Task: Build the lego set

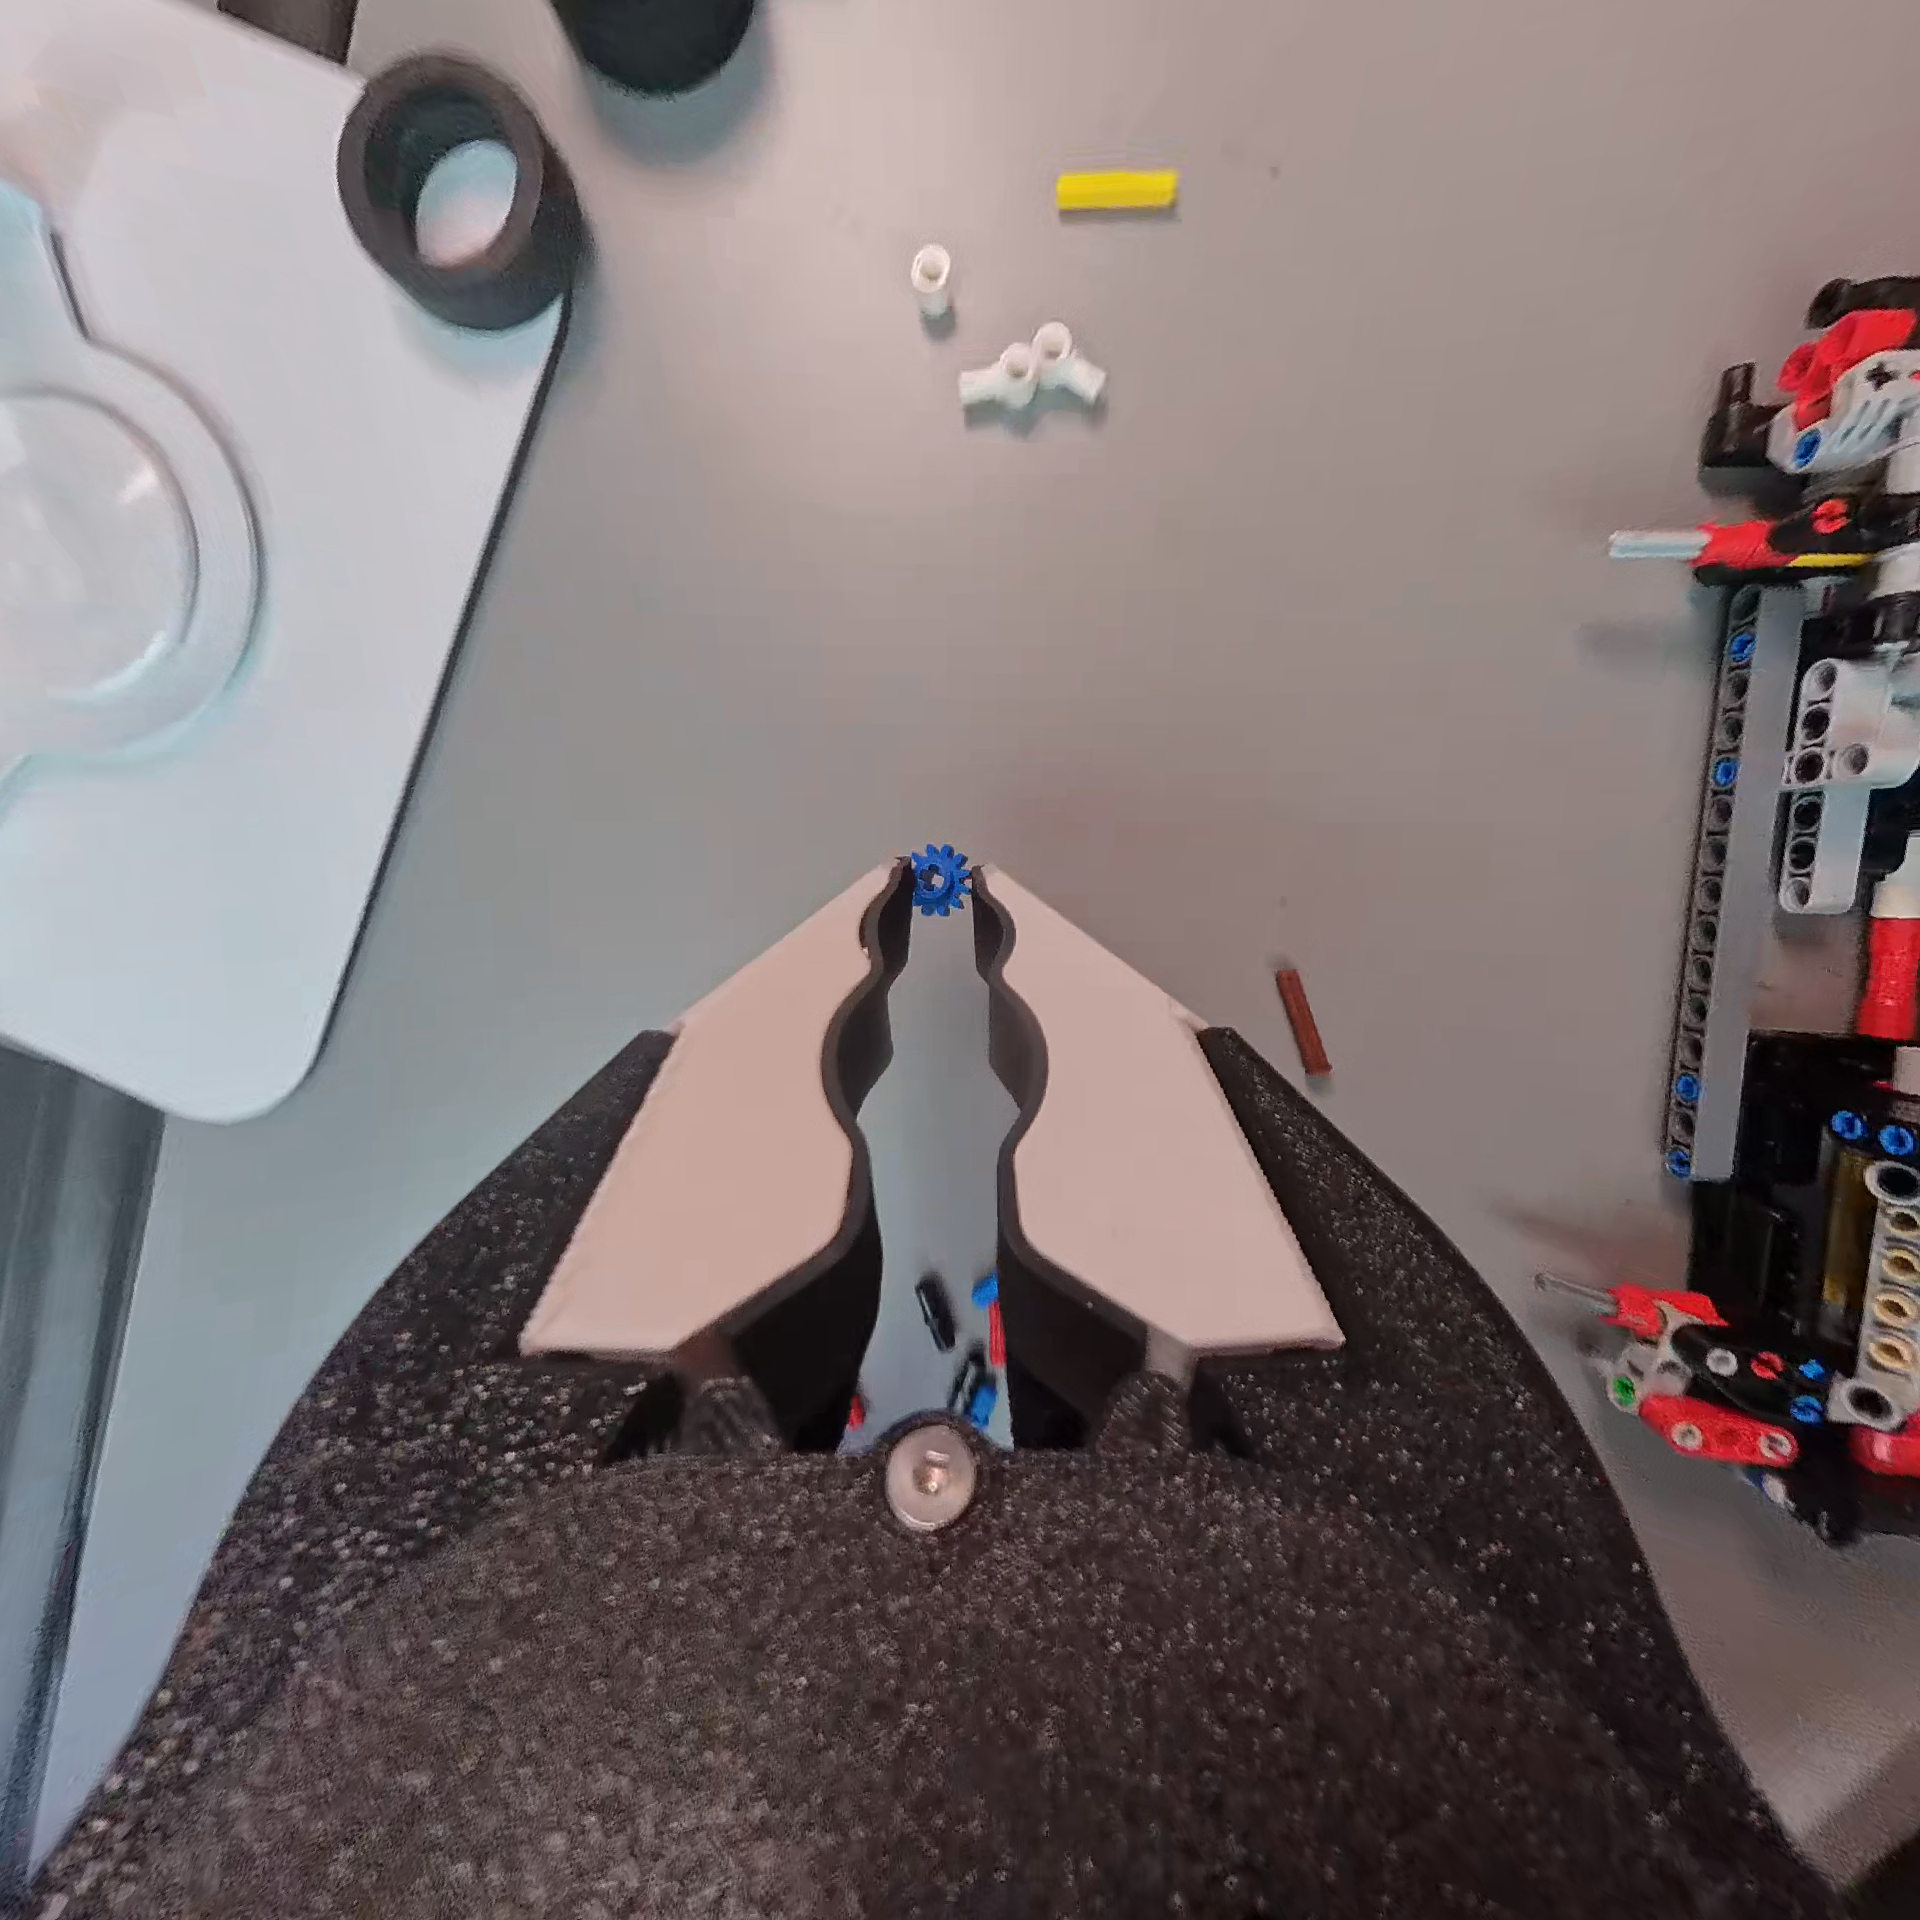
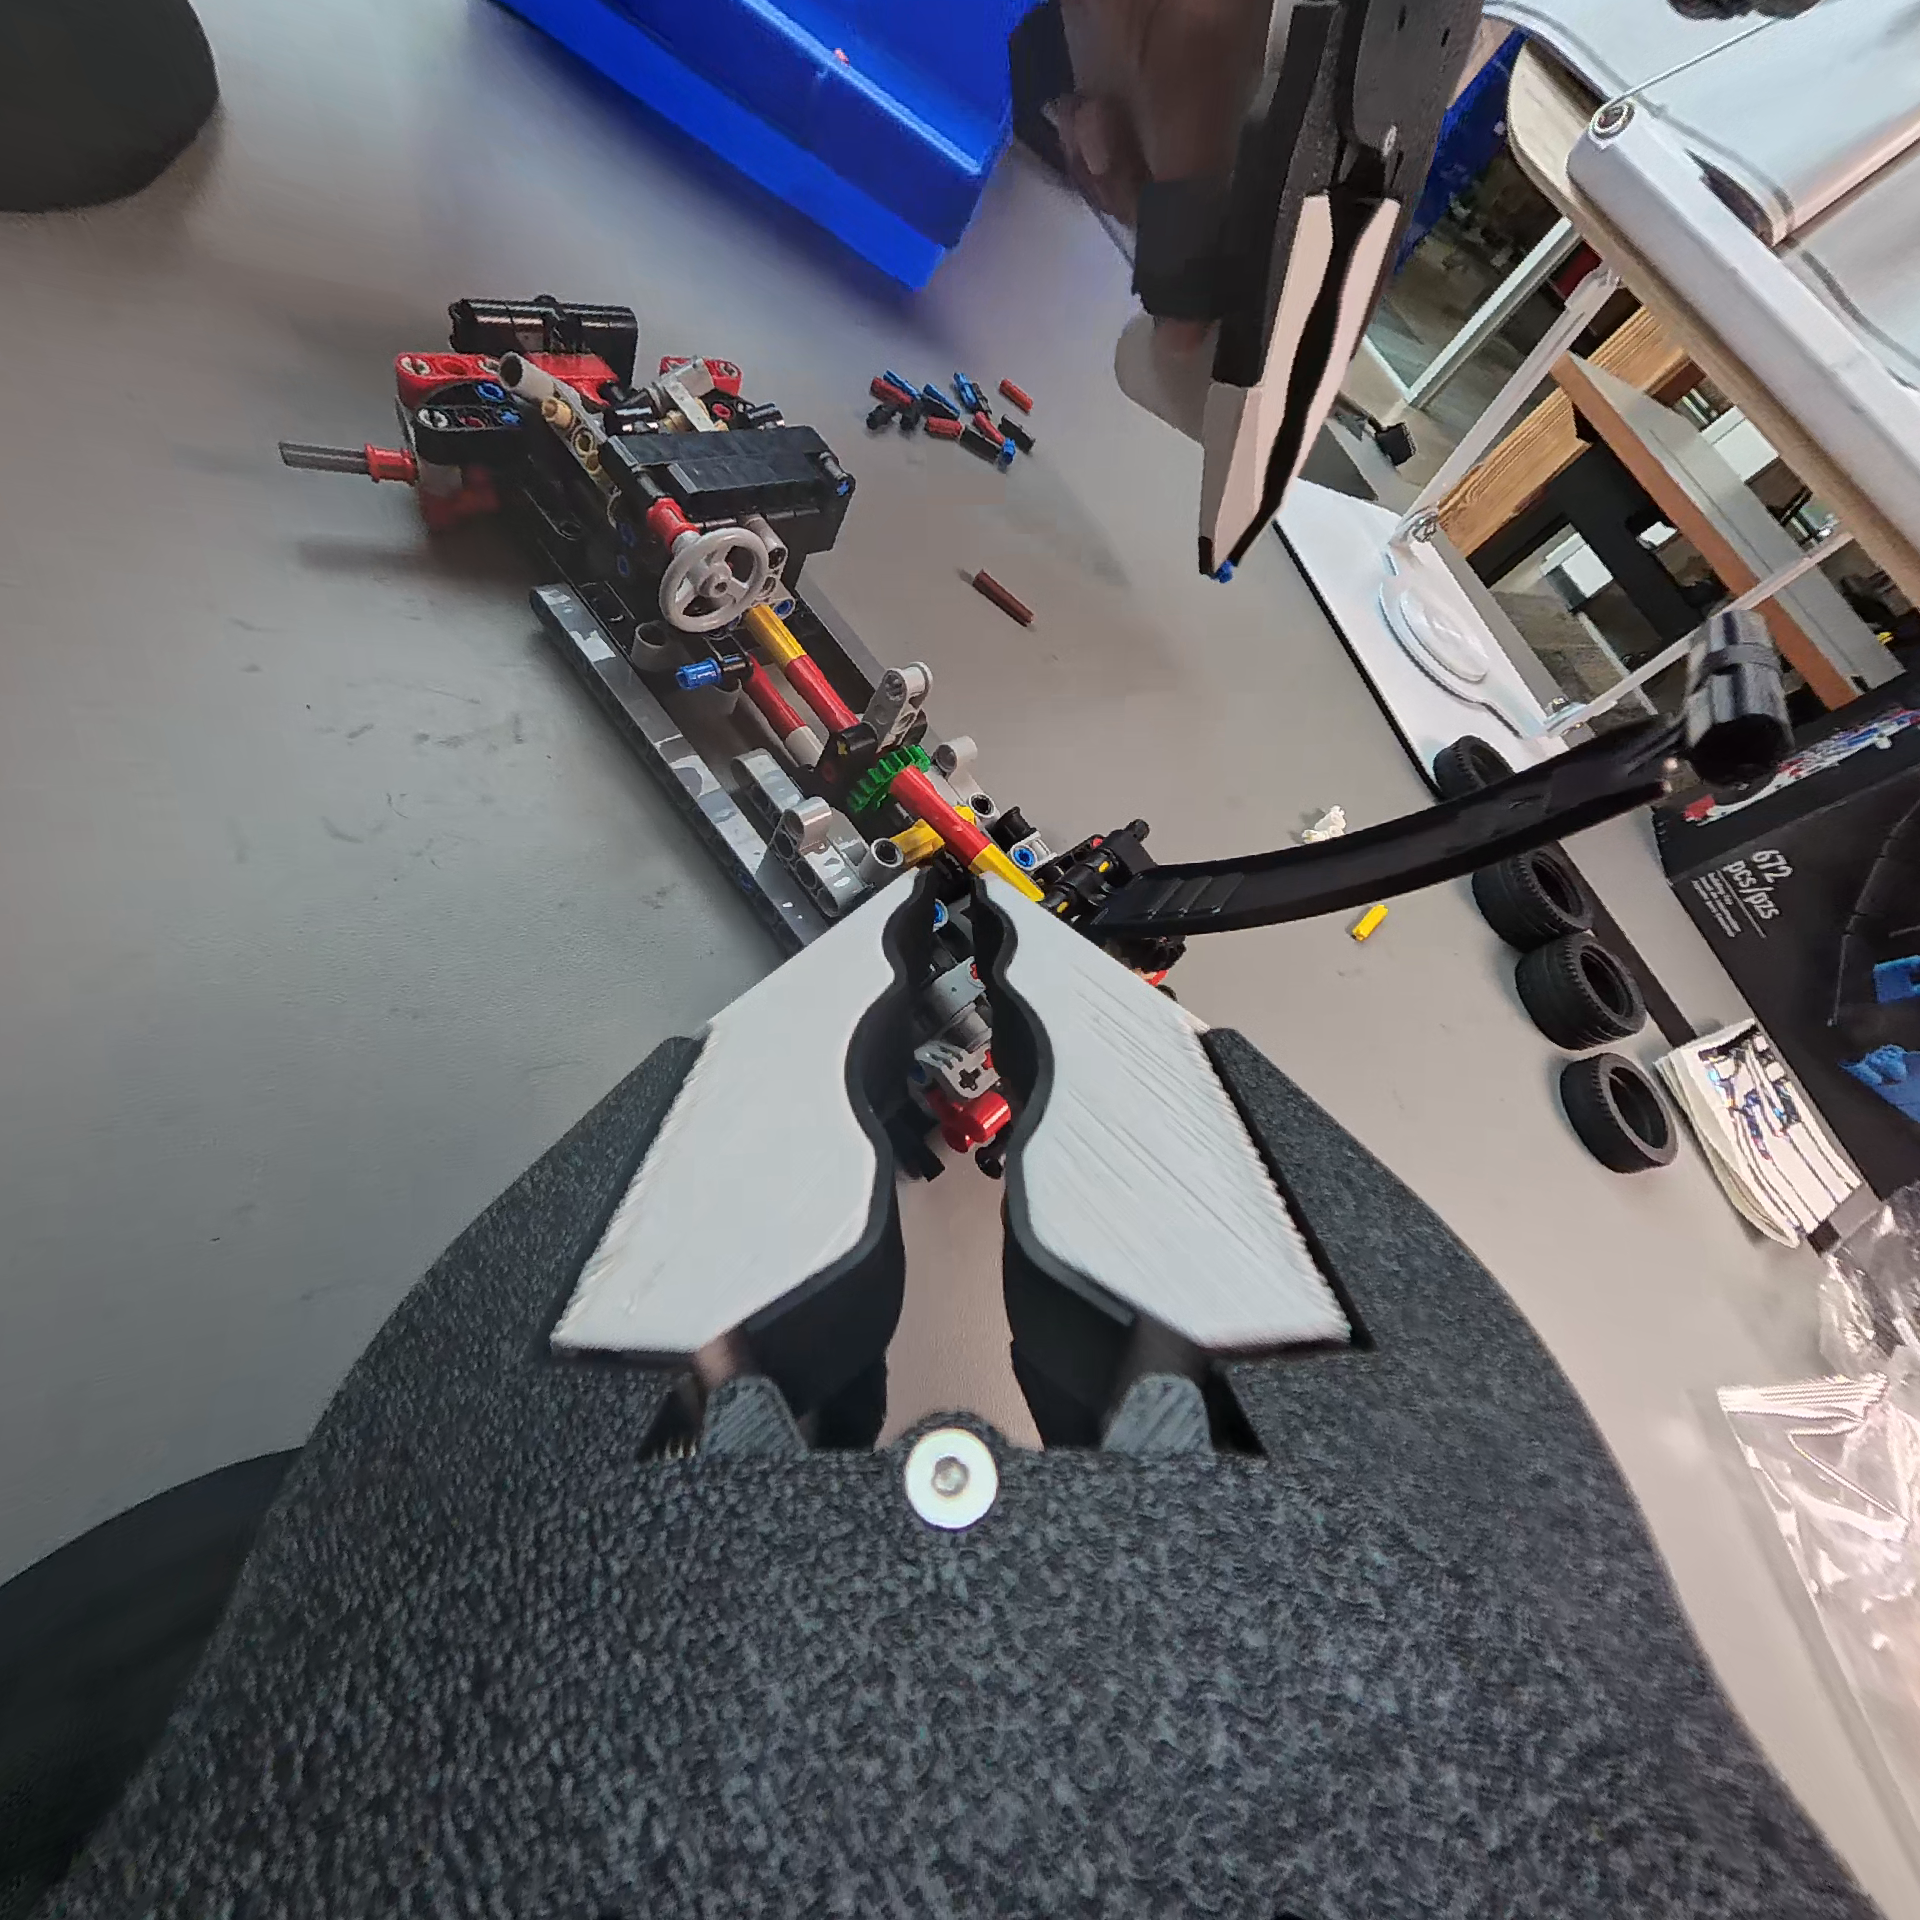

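Left wrist view: left tool [image 1: 940, 881] is pinching a small blue gear [image 1: 940, 878] right at its fingertips, jaws nearly closed on it, and is hanging above the grey worktop [image 1: 1195, 675], clear of everything. Loose parts are lying ahead of it: white connectors [image 1: 1029, 379], a white bush [image 1: 932, 281], a yellow piece [image 1: 1117, 190]; a brown pin [image 1: 1305, 1020] is lying off to the right. The partly built lego chassis [image 1: 1808, 935] is sitting at the right edge, well apart from the gear.

In the right wrist view, right tool [image 2: 948, 894] is sitting at the near end of the chassis [image 2: 727, 644] with jaws narrow; part of the build is showing between the fingers, but I cannot tell whether they are actually clamping it or only bracing it. The red and yellow axle line [image 2: 831, 707] with a green gear [image 2: 883, 784] is running along the frame. A pile of red, blue and black pins [image 2: 951, 416] is lying beyond, with tyres [image 2: 1579, 987] and a black box [image 2: 1818, 904] at right. The left tool [image 2: 1221, 561] is showing high above the worktop here, a speck of blue at its tip.

Step in hand, by my reading: carrying the picked-up gear to the chassis. Next move is calling for lining the gear's centre hole up with a free axle end and pushing it on while the right tool is steadying the frame.
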Available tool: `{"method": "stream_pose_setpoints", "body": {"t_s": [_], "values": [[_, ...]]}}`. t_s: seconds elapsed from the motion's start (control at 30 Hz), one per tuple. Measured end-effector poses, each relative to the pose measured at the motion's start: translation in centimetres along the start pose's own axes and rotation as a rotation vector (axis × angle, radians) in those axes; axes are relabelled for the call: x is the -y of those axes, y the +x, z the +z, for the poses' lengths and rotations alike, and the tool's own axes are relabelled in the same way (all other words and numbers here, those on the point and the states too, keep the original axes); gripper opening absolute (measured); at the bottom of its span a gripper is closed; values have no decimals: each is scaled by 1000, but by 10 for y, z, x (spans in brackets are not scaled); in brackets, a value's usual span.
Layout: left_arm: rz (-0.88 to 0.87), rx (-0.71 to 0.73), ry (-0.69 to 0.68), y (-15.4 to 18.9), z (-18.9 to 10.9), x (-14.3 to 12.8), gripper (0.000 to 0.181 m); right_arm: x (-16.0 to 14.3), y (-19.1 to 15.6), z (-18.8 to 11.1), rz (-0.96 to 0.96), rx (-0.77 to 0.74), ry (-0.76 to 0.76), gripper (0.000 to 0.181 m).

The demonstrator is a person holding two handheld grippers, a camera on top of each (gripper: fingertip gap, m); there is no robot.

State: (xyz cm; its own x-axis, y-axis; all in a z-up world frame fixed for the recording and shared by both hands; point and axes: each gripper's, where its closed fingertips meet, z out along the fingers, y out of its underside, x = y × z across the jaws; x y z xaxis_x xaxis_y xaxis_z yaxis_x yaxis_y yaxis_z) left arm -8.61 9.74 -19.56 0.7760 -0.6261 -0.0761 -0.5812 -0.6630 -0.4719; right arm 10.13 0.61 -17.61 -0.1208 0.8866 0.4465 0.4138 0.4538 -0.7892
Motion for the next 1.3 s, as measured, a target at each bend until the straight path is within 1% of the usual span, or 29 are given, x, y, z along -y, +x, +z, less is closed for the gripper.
{"method": "stream_pose_setpoints", "body": {"t_s": [0.07, 0.17, 0.23, 0.33, 0.4, 0.47, 0.5, 0.53, 0.57, 0.63, 0.7, 0.73, 0.77, 0.83, 0.93, 1.03, 1.1, 1.17, 1.23, 1.3], "values": [[84, -2, 98, 3, 7, 20, 10, 0, 0, 0, -1, -2, 1, 3], [107, -12, 156, 6, 21, 44, 10, 0, 0, 0, -3, -4, 0, 3], [105, -28, 167, 7, 32, 55, 10, 0, 0, 0, -5, -4, 0, 3], [125, -11, 154, 4, 50, 62, 10, -1, 0, -1, -10, -7, -2, 3], [105, -22, 149, 5, 58, 63, 12, -1, 0, -1, -15, -9, -4, 3], [93, -16, 152, 5, 61, 62, 21, -1, -1, -1, -20, -10, -5, 3], [88, 4, 161, 3, 60, 62, 25, -1, -1, -2, -22, -10, -5, 3], [76, 34, 186, -1, 54, 64, 25, -1, -1, -2, -24, -10, -5, 3], [51, 59, 232, -4, 43, 68, 25, -1, -1, -2, -24, -10, -2, 3], [-43, 74, 373, -7, 11, 79, 25, 1, 0, -4, -19, -11, 10, 3], [-136, 92, 498, -7, -25, 82, 25, 4, 1, -6, -7, -11, 32, 3], [-171, 105, 520, -5, -39, 76, 25, 5, 2, -8, 3, -12, 44, 3], [-193, 108, 515, 1, -49, 66, 25, 7, 3, -9, 14, -11, 57, 3], [-214, 111, 450, 17, -57, 37, 25, 11, 6, -11, 39, -15, 85, 3], [-251, 74, 314, 50, -46, -12, 20, 16, 10, -15, 65, -22, 123, 4], [-281, 38, 240, 74, -24, -39, 19, 19, 12, -15, 88, -21, 138, 4], [-280, 40, 214, 79, -12, -45, 18, 19, 14, -15, 101, -22, 145, 3], [-281, 18, 195, 83, -6, -43, 18, 19, 15, -14, 111, -28, 147, 3], [-271, 28, 157, 81, -1, -44, 18, 19, 18, -15, 119, -42, 152, 3], [-271, 36, 157, 79, 2, -41, 15, 20, 20, -17, 126, -54, 159, 3]]}}
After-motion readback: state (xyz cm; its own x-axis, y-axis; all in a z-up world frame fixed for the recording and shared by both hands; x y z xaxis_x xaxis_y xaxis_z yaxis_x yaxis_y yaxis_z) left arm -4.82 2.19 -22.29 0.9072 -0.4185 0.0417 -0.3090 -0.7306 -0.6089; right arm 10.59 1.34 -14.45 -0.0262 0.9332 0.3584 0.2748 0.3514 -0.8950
